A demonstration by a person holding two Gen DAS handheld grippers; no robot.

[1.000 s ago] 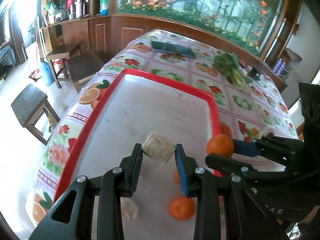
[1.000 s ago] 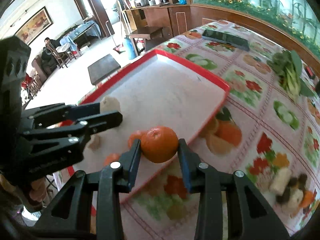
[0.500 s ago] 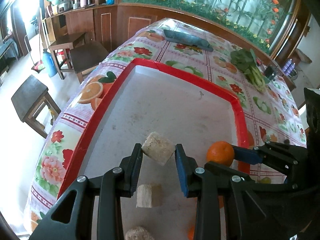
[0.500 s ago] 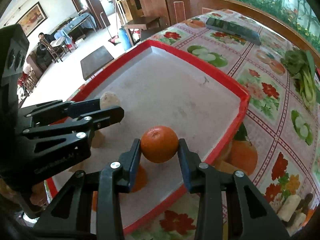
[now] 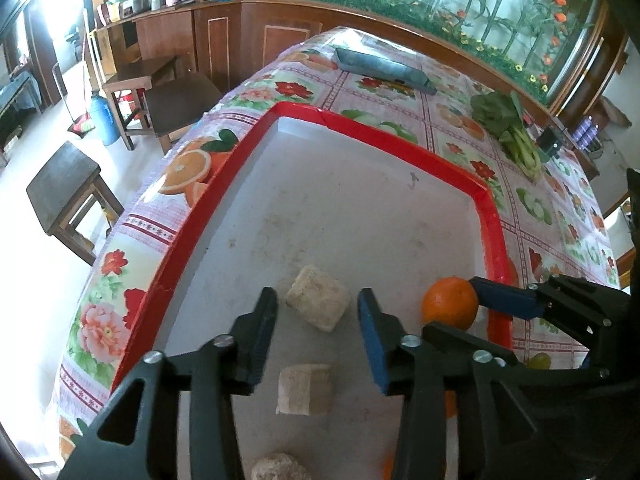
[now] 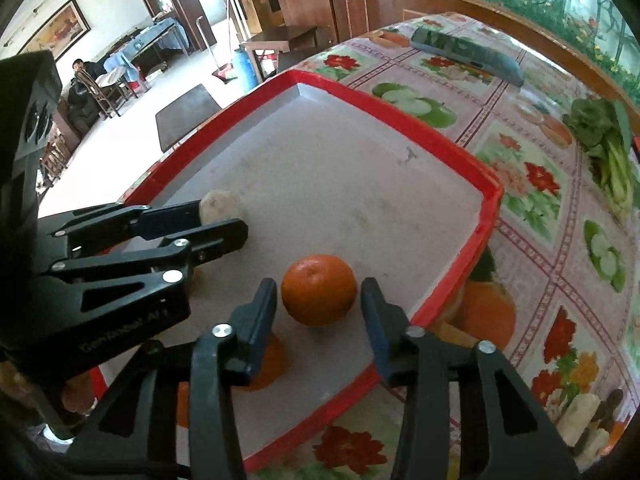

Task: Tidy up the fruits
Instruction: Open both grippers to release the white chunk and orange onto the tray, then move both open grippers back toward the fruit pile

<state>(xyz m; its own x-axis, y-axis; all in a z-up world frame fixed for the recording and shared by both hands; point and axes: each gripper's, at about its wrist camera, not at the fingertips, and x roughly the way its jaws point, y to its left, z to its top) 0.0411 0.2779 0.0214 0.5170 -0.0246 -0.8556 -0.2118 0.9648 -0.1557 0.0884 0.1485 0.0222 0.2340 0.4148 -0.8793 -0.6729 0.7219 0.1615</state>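
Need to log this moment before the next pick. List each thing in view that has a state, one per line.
left gripper: open, jaws just opened, beige chunk between them, untouched
right gripper: open, jaws just opened, orange released
beige chunk: resting in tray, tilted
orange: sitting in tray, free
second beige chunk: in tray, lying flat
red tray: on table, partly filled

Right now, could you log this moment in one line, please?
left tongs: open, beige chunk released | right tongs: open, orange released | red tray
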